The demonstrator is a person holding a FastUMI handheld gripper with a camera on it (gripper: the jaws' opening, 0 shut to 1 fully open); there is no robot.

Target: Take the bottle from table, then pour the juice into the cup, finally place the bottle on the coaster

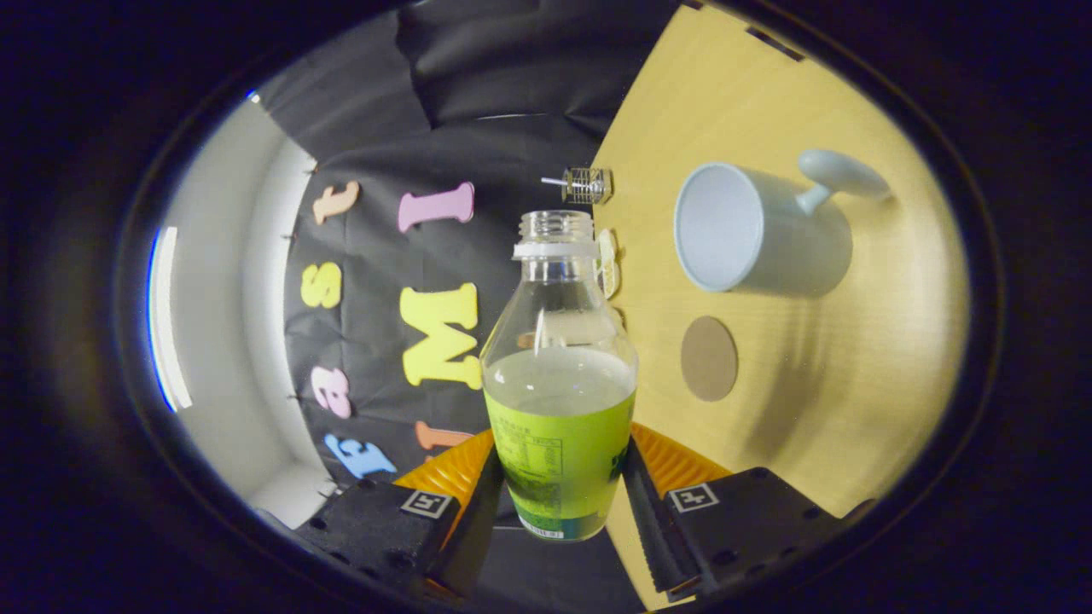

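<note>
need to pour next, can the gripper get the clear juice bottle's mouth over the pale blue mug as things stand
Probably yes: the gripper is shut on the clear juice bottle, uncapped, and the wooden table between it and the pale blue mug is bare.

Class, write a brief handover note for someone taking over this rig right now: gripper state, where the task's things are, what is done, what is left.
Gripper: shut on the clear plastic bottle with the green label, held between its fingers with the cap off and the view rolled sideways relative to the table.
Bottle: about half full of pale juice.
White ceramic cup with a handle: on the light wooden table, beyond the fingers; I cannot tell if it holds juice.
Round brown coaster: bare, on the table beside the cup.
Done: bottle taken from the table.
Left: pour if not yet done, then set the bottle on the coaster.
</note>
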